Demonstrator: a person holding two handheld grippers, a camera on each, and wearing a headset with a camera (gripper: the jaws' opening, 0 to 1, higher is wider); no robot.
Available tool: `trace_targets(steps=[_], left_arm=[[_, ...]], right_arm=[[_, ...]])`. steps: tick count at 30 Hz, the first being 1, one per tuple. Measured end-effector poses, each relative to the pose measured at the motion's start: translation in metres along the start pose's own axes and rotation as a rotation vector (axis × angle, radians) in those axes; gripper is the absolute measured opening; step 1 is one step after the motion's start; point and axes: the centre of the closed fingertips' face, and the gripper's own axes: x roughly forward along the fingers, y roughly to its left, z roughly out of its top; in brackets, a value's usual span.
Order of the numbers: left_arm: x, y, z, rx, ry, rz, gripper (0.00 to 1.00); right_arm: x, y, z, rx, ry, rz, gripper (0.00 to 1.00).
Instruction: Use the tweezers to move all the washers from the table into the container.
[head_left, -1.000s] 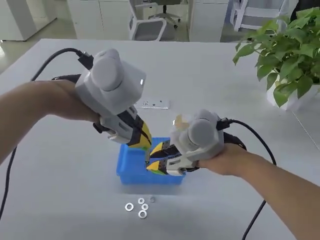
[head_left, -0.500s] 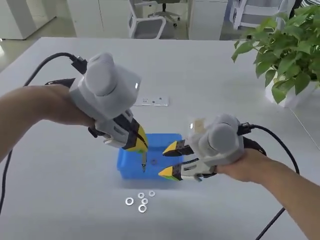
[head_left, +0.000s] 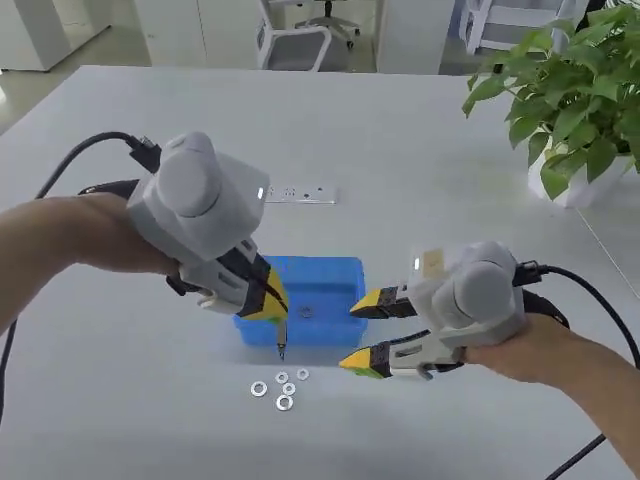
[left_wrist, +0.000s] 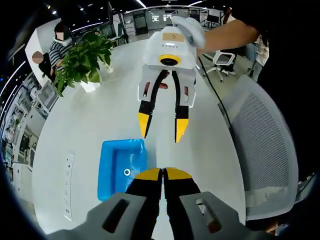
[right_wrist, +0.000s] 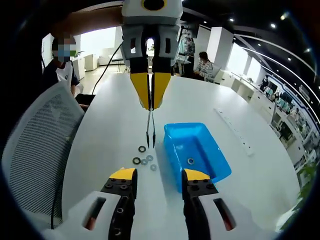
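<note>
The washers (head_left: 282, 385) are clustered on the desk (head_left: 120, 400), just beside the container (head_left: 335, 268), where one washer (head_left: 305, 312) already lies. The tweezers (head_left: 281, 340), clamped in the closed left tool (head_left: 268, 305), should be lowered tip-first over a single washer. The right tool (head_left: 362, 333) is spread apart, with nothing held.

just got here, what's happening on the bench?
A person is working two handheld tools. The left tool is shut on tweezers, tips pointing down near a cluster of washers on the table beside the blue container. One washer lies in the container. The right tool is open, holding nothing.
</note>
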Motion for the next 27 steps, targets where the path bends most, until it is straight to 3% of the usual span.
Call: trace_targets(steps=[15,27], left_arm=[[0.015,-0.018,-0.013,-0.027,-0.029,0.009,0.05],[0.023,-0.028,-0.017,-0.039,-0.038,0.010,0.05]], right_arm=[[-0.005,0.014,-0.018,0.029,0.012,-0.014,0.46],[-0.005,0.025,-0.030,0.052,0.027,-0.009,0.50]])
